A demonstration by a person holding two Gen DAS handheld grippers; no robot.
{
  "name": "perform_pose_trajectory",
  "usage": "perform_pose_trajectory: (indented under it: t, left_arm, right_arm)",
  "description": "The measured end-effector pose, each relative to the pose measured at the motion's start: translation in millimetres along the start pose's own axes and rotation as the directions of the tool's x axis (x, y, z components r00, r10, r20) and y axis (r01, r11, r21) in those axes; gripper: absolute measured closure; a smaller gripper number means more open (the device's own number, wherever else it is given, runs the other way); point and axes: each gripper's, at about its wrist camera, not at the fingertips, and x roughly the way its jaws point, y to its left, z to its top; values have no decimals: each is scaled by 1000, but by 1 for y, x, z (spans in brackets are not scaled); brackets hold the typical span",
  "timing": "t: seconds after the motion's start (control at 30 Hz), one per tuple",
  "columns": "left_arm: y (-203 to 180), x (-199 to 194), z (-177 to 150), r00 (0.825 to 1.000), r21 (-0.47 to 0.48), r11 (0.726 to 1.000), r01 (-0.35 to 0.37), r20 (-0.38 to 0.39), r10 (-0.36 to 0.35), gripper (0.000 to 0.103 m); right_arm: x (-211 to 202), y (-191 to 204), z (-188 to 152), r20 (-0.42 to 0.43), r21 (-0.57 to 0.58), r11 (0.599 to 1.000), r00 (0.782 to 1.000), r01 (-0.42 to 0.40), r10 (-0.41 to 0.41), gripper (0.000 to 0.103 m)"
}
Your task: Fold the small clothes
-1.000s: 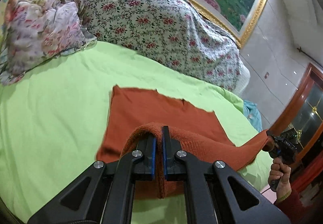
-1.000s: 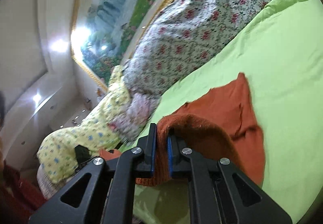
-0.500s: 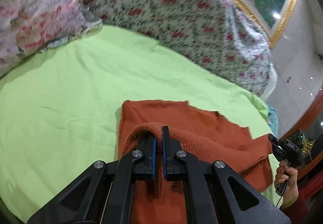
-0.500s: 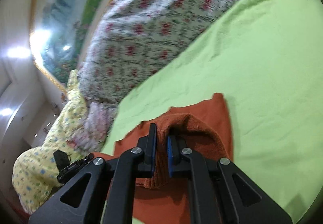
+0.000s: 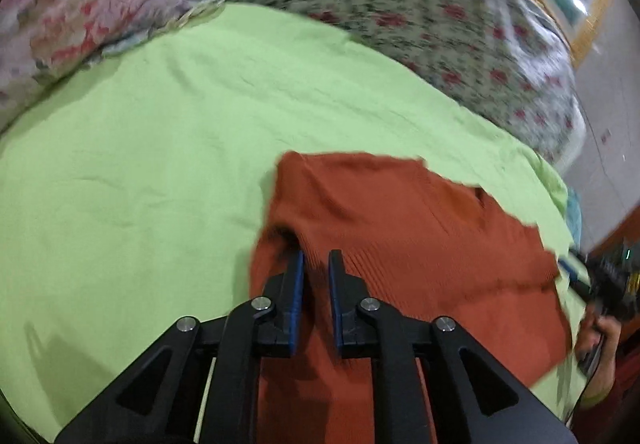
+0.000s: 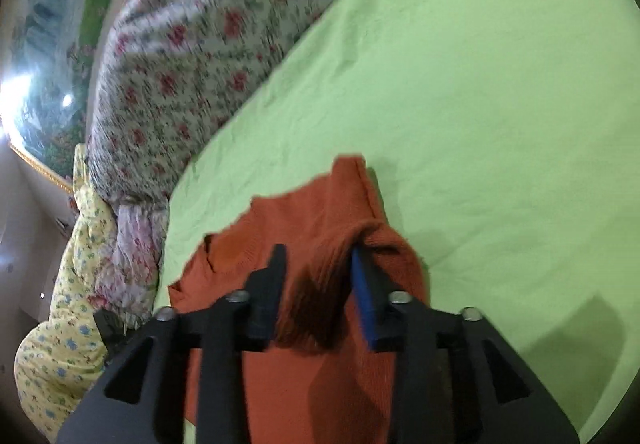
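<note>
A rust-orange knitted garment (image 5: 408, 244) lies folded over on the green bed sheet (image 5: 140, 171). My left gripper (image 5: 316, 264) sits over its near left corner with the jaws slightly apart and the cloth lying loose under them. In the right wrist view the garment (image 6: 320, 228) has a raised fold between the fingers of my right gripper (image 6: 318, 260), which is open wide. The right gripper also shows at the far right of the left wrist view (image 5: 608, 284), held in a hand.
A floral quilt (image 5: 400, 3) is heaped along the far side of the bed, with a pink floral bundle (image 5: 80, 3) at the left. A yellow patterned cloth (image 6: 68, 324) lies at the left in the right wrist view. A framed painting (image 6: 48, 43) hangs behind.
Both grippers carried the garment's edge forward and down over itself, then opened and let go. The cloth now rests on the sheet.
</note>
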Motion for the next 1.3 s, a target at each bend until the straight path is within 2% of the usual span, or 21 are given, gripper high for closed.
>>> perform_pose_trajectory:
  t: [0.07, 0.13, 0.17, 0.2, 0.23, 0.27, 0.3, 0.37, 0.47, 0.53, 0.6, 0.67, 0.7, 0.77, 0.8, 0.87, 0.93, 1.07, 1.2, 1.3]
  left_arm:
    - [-20, -13, -14, 999, 64, 997, 47, -15, -46, 87]
    - [-47, -12, -30, 994, 144, 985, 94, -69, -85, 78]
    - [-60, -6, -37, 990, 179, 978, 110, -103, -93, 77]
    - [-72, 3, -44, 986, 206, 971, 121, -140, -93, 77]
    - [-80, 12, -48, 980, 221, 967, 129, -175, -91, 77]
    - [-87, 23, -52, 975, 234, 964, 127, -206, -78, 78]
    - [-93, 30, -53, 974, 256, 960, 110, -218, -53, 78]
    - [-101, 37, -51, 975, 303, 947, 103, -219, -36, 75]
    - [-99, 53, -27, 974, 320, 944, 86, -225, -13, 74]
    - [-93, 64, -5, 977, 314, 948, 50, -211, 18, 79]
    - [-88, 75, 29, 985, 309, 951, -33, -151, 83, 79]
    - [-83, 81, 60, 988, 280, 956, -90, -97, 121, 79]
    - [-78, 83, 75, 989, 254, 962, -98, -78, 122, 79]
    - [-71, 81, 94, 989, 208, 969, -131, -43, 143, 71]
    - [-67, 77, 99, 990, 181, 974, -132, -28, 140, 66]
    - [-61, 67, 100, 993, 139, 984, -111, -17, 114, 63]
    - [-61, 53, 86, 997, 131, 989, -73, -16, 76, 63]
    - [-75, 36, 41, 999, 155, 988, -19, -36, 24, 63]
    - [-72, 23, 3, 996, 122, 990, -65, -53, 72, 63]
    - [-60, 15, -16, 996, 70, 995, -69, -59, 73, 63]
  right_arm:
    - [-23, 11, -4, 67, -54, 998, 997, 28, -25, 57]
    - [-35, 32, -16, 71, -156, 988, 997, 4, 7, 57]
    - [-32, 43, -24, 31, -213, 976, 999, -33, 41, 57]
    - [-24, 56, -34, -45, -275, 959, 997, -70, 60, 57]
    - [-9, 70, -48, -142, -343, 935, 989, -85, 38, 57]
    - [1, 77, -57, -189, -382, 920, 982, -85, 12, 57]
    - [19, 88, -71, -269, -446, 890, 962, -95, -32, 57]
    - [42, 99, -88, -353, -533, 839, 930, -110, -102, 57]
    - [64, 106, -91, -348, -635, 770, 913, -62, -214, 57]
    - [75, 104, -75, -304, -654, 757, 915, 3, -265, 57]
    - [84, 102, -52, -216, -657, 746, 922, 107, -322, 57]
    - [89, 99, -21, -104, -605, 764, 929, 224, -355, 58]
    - [88, 95, -4, -60, -553, 794, 938, 254, -342, 57]
    - [82, 88, 23, 31, -451, 845, 951, 287, -307, 57]
    - [78, 86, 33, 72, -411, 858, 950, 307, -305, 57]
    - [69, 82, 45, 114, -346, 878, 944, 331, -311, 57]
    - [56, 80, 44, 118, -315, 899, 952, 305, -282, 57]
    - [40, 87, 18, 86, -353, 899, 966, 258, -243, 52]
    - [27, 83, -23, -1, -375, 907, 978, 192, -207, 48]
    - [10, 70, -52, -17, -391, 892, 967, 228, -255, 47]
